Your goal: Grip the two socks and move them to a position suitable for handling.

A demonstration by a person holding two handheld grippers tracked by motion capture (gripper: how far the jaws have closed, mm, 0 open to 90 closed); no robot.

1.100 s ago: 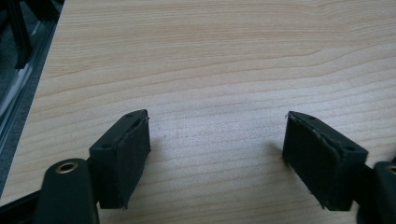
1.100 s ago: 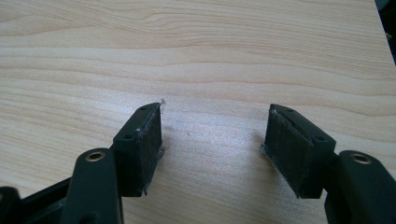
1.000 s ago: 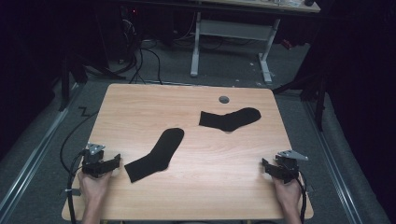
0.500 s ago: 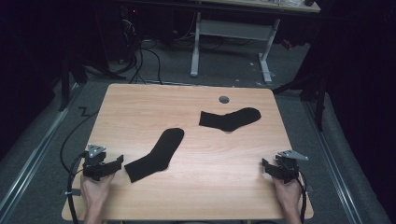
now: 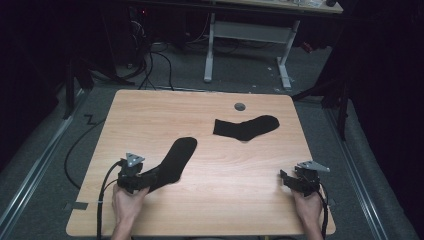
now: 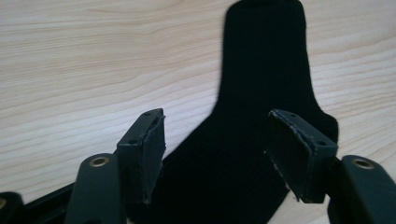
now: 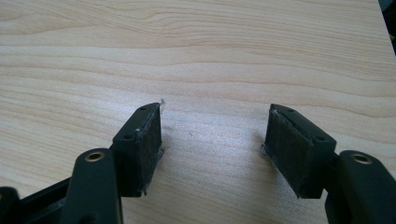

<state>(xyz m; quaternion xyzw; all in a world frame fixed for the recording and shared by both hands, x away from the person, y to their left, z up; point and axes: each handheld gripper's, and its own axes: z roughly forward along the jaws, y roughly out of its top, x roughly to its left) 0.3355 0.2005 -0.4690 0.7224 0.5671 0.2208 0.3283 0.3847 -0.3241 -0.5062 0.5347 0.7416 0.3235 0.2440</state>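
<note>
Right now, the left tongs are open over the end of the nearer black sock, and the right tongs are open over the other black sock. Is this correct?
Not quite. The right tongs are open over bare table, as the right gripper view shows; the other black sock lies farther away. The left tongs are indeed open over the end of the nearer black sock, their jaws having just been closing.

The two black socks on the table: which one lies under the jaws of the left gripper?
The near sock, lying diagonally at the table's front left, with the left gripper over its cuff end. The far sock lies alone near the grey cap.
</note>
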